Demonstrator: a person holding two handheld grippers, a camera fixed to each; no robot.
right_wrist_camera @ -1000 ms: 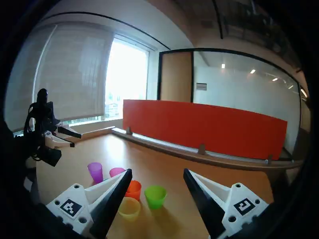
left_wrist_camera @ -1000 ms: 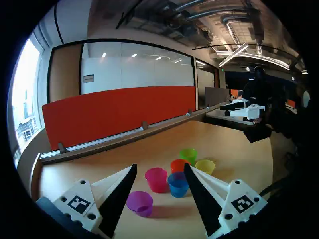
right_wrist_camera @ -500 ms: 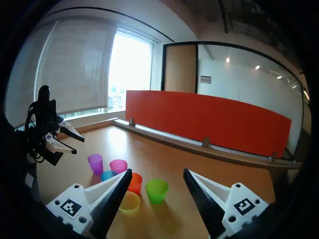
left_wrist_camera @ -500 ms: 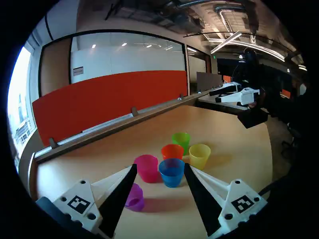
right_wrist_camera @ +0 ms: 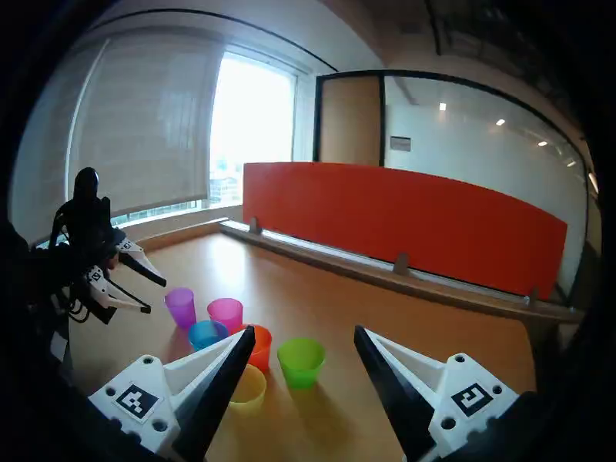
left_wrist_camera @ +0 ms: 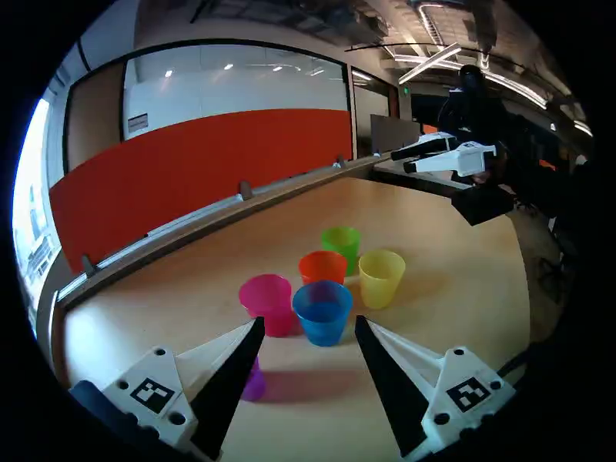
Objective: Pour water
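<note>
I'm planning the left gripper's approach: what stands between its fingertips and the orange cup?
The blue cup: in the left gripper view it stands just ahead of the open left gripper, with the orange cup right behind it.

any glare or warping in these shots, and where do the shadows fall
Right gripper view: the window is blown out to white, and the orange partition bows from fisheye warp. Left gripper view: evenly lit, sharp; the yellow cup throws a soft shadow to its right on the table.
</note>
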